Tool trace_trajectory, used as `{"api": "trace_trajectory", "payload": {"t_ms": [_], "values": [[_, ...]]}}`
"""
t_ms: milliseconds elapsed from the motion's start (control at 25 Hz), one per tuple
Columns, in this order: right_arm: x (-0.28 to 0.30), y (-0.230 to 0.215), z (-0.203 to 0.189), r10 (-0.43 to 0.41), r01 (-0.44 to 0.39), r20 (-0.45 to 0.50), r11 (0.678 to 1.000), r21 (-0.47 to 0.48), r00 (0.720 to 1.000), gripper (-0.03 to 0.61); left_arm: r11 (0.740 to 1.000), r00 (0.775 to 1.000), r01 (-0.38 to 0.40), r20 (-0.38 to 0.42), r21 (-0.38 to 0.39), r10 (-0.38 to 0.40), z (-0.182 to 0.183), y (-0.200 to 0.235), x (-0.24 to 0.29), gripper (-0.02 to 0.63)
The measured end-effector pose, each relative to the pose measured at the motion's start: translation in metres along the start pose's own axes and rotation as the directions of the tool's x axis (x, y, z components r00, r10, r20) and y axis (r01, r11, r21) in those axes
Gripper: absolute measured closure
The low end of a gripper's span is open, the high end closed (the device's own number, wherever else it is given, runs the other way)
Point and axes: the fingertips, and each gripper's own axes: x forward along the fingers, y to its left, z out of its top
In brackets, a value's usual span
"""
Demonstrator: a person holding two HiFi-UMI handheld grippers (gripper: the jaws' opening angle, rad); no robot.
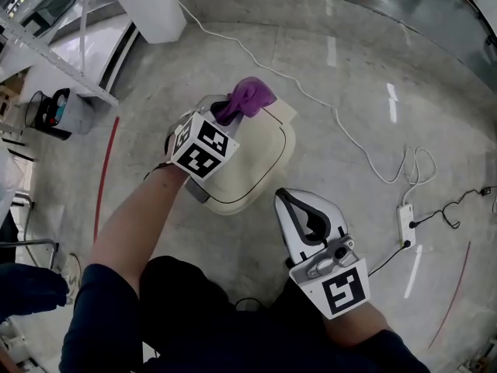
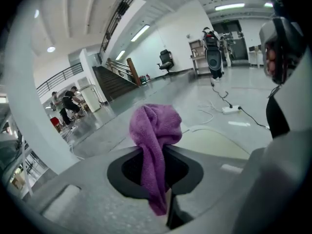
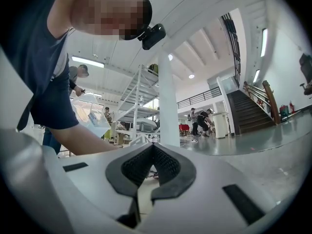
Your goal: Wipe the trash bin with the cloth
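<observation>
Head view: the left gripper [image 1: 227, 112] reaches over the cream trash bin [image 1: 256, 165], which stands on the concrete floor [image 1: 349, 92]. Its fingers [image 1: 221, 104] are clenched on a purple cloth [image 1: 250, 98]. The cloth bunches up past the fingertips, above the bin's far edge. The right gripper [image 1: 286, 197] hangs beside the bin, apart from it, with its fingers pointing up the frame. Beyond those fingers a white cable [image 1: 311, 92] runs across the floor to a power strip [image 1: 405, 224].

Left gripper view: the cloth [image 2: 155, 130] is pinched between the dark fingers [image 2: 127, 172]. One end trails down behind the pinch and the bulk is folded over in front of the tips. The bin's pale lid [image 2: 214, 143] lies just past the fingers, to the right of the cloth. A power strip [image 2: 230, 109] sits farther out on the floor.

Right gripper view: the fingers [image 3: 176, 172] are pressed together at the tips with nothing between them. The person's bare forearm [image 3: 85, 138] crosses to the left of them. A white column [image 3: 168, 106] rises straight ahead and a staircase [image 3: 253, 112] stands far off to the right.
</observation>
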Motion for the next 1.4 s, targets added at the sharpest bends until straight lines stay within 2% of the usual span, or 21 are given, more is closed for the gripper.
{"api": "trace_trajectory", "payload": {"t_ms": [160,280,520,680,760,880,1120,1280,1400], "values": [[-0.008,-0.001,0.007,-0.018,0.019,0.011,1.000,-0.014,1.000,0.568,0.994,0.992,0.085,-0.097,0.064,-0.079,-0.004,-0.010,0.027,0.560],[-0.013,-0.002,0.010,-0.035,0.035,0.015,0.999,-0.021,0.999,0.568,0.983,0.981,0.153,-0.134,0.099,-0.140,-0.002,-0.027,0.037,0.560],[-0.016,-0.002,0.018,-0.046,0.047,0.036,0.998,-0.035,0.998,0.568,0.943,0.960,0.274,-0.116,0.188,-0.256,0.024,-0.089,0.034,0.560],[-0.017,-0.002,0.022,-0.039,0.041,0.055,0.999,-0.029,0.998,0.568,0.906,0.945,0.327,-0.103,0.269,-0.311,0.031,-0.137,0.017,0.560],[-0.015,0.001,0.023,-0.029,0.031,0.063,0.999,-0.027,0.998,0.568,0.896,0.942,0.336,-0.102,0.289,-0.320,0.027,-0.145,0.008,0.560],[-0.012,0.004,0.023,-0.012,0.014,0.065,1.000,-0.025,0.998,0.568,0.907,0.951,0.309,-0.118,0.287,-0.287,0.011,-0.129,-0.002,0.560],[-0.002,0.011,0.021,0.014,-0.013,0.059,1.000,-0.017,0.998,0.569,0.959,0.965,0.224,-0.178,0.173,-0.193,-0.028,-0.054,-0.006,0.560],[-0.001,0.013,0.022,0.027,-0.025,0.063,1.000,-0.019,0.998,0.568,0.974,0.965,0.177,-0.219,0.141,-0.144,-0.050,-0.022,-0.013,0.560],[-0.002,0.013,0.024,0.023,-0.022,0.070,1.000,-0.017,0.997,0.568,0.976,0.965,0.178,-0.216,0.126,-0.148,-0.053,-0.028,-0.022,0.560]]}}
